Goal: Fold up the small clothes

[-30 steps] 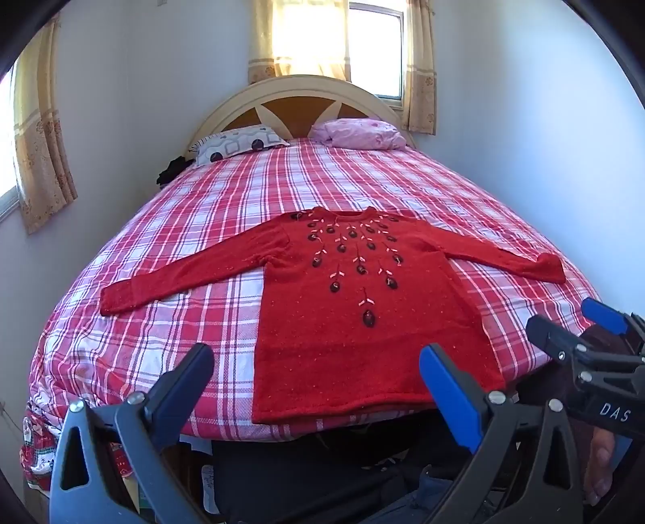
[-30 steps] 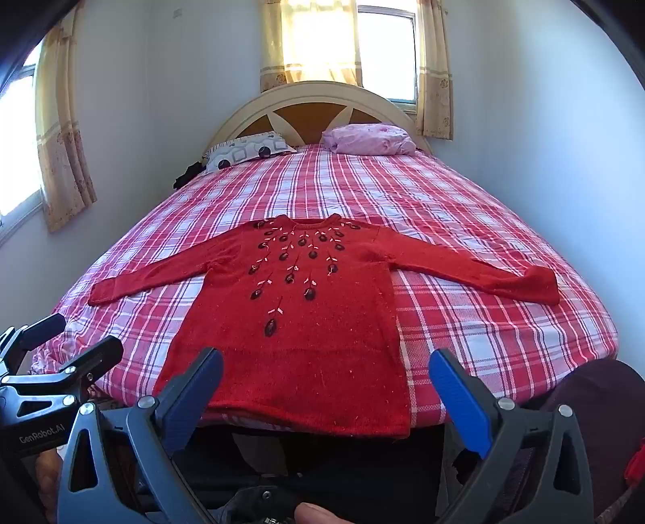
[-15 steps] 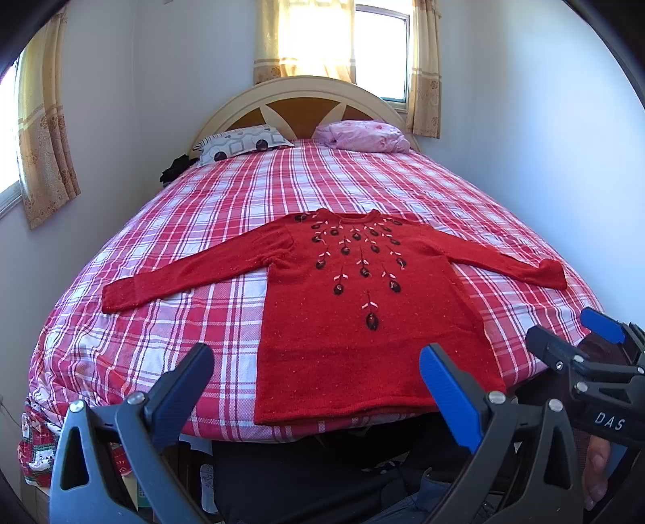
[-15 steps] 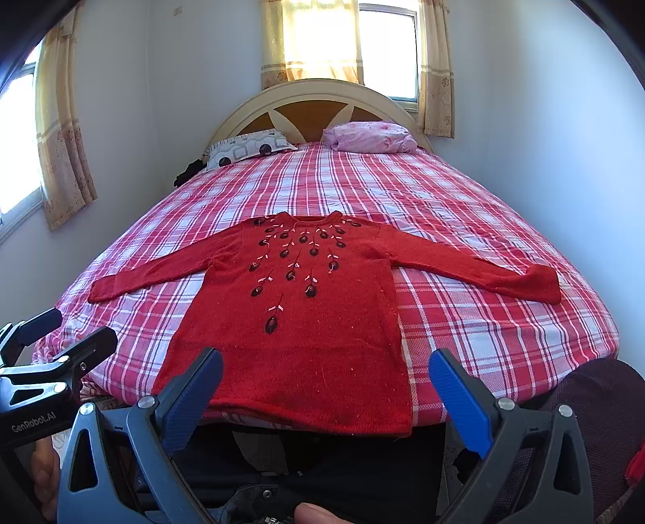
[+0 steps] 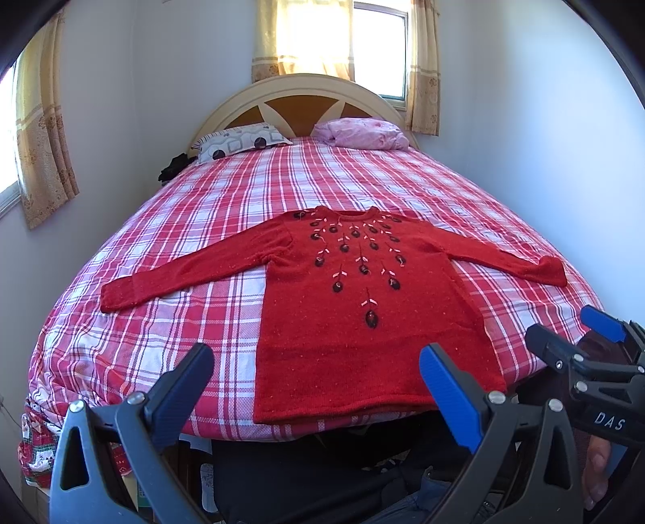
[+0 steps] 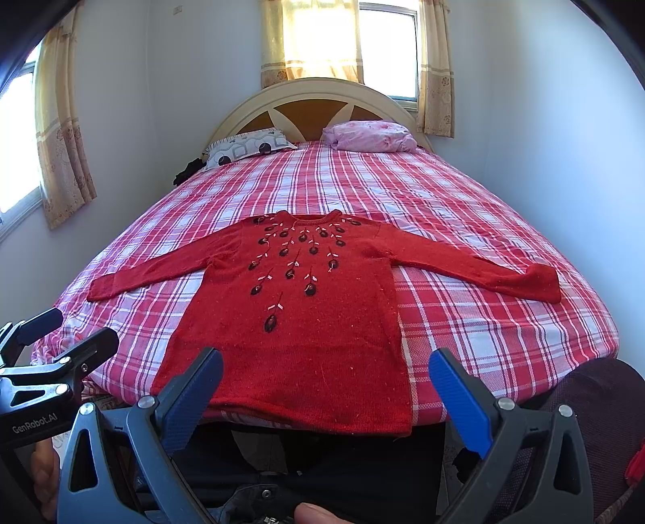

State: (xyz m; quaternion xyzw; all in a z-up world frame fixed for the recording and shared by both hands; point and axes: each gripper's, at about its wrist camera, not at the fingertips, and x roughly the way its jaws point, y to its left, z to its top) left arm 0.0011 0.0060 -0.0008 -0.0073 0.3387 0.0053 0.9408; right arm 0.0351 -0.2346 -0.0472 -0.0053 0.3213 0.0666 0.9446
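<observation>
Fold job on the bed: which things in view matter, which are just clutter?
For the job:
- red sweater, spread flat, sleeves out
- left gripper, open, short of the hem
- right gripper, open, short of the hem
- checked bedspread, the work surface

Just lying about:
- patterned pillow
- pink bundle
- dark item by the wall
- curtains

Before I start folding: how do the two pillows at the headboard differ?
The grey patterned pillow lies flat on the left with a pale grey cover printed with dark dots and squares; the pink pillow on the right is plain pink, looks plumper and rumpled. Both rest against the headboard, well beyond the red sweater.
</observation>
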